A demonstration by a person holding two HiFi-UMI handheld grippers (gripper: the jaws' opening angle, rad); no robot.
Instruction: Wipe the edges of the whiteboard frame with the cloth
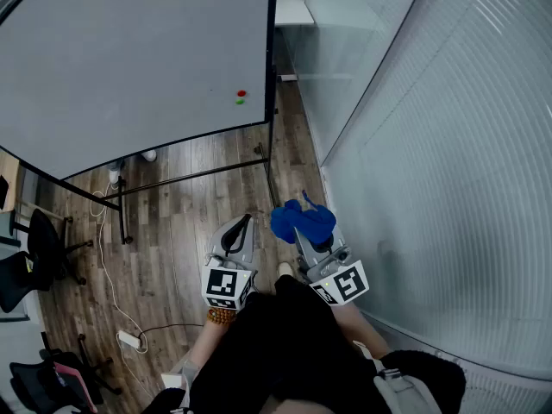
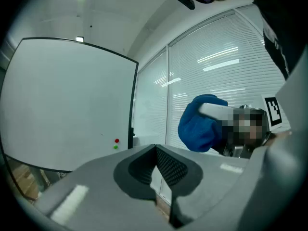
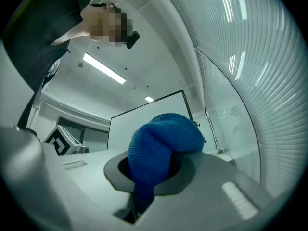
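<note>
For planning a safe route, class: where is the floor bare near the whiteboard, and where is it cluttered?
Bare floor lies between the whiteboard stand and the person. A narrow strip runs beside the glass wall. The left is crowded: cable, power strip, chairs.

The person is wearing loose black fabric clothing; a bracelet of round amber-brown beads is sitting around the left wrist.

One black-framed whiteboard, one blue fabric cloth, two round magnets, red magnet and green magnet, and two grey grippers, left gripper and right gripper, are being shown.
</note>
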